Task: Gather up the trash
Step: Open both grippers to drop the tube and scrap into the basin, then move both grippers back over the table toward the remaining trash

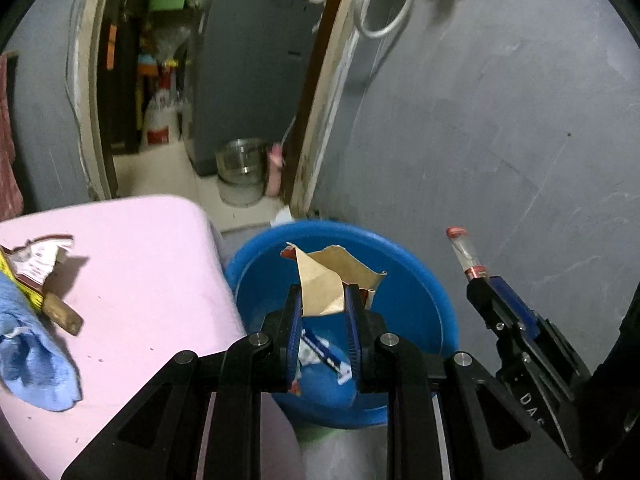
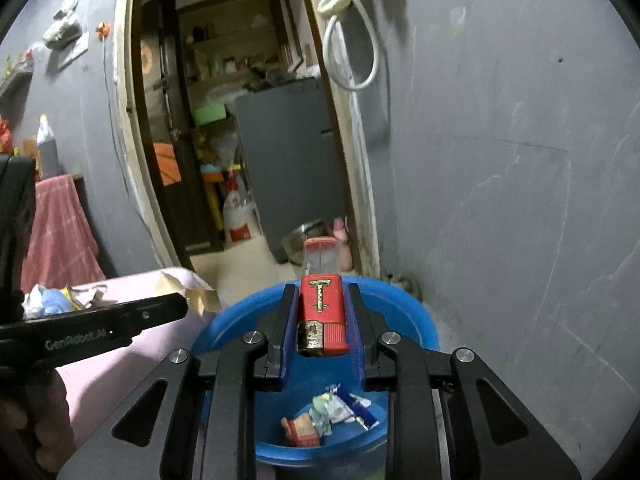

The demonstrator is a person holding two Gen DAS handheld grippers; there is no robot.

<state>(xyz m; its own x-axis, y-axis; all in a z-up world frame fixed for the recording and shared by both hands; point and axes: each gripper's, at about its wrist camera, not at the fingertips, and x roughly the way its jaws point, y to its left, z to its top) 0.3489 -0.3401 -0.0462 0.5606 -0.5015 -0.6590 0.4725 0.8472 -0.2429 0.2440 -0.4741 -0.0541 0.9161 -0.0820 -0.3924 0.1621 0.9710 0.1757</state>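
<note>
step: drop trash | left tool (image 1: 322, 300): clamped on brown paper scrap (image 1: 326, 280), directly over blue bucket (image 1: 420, 280) mouth | right tool (image 2: 320, 312): clamped on red lighter-like case (image 2: 322, 312), long axis pointing away, above bucket's near rim | bucket beside pink desk (image 1: 140, 272), wrappers (image 2: 340, 408) already inside | both tools equally near; release is straight down

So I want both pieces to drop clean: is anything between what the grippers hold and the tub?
Nothing visible. The left gripper holds brown paper over the open blue tub; the right gripper holds a red container above its rim. Only a few wrappers lie at the bottom.
</note>
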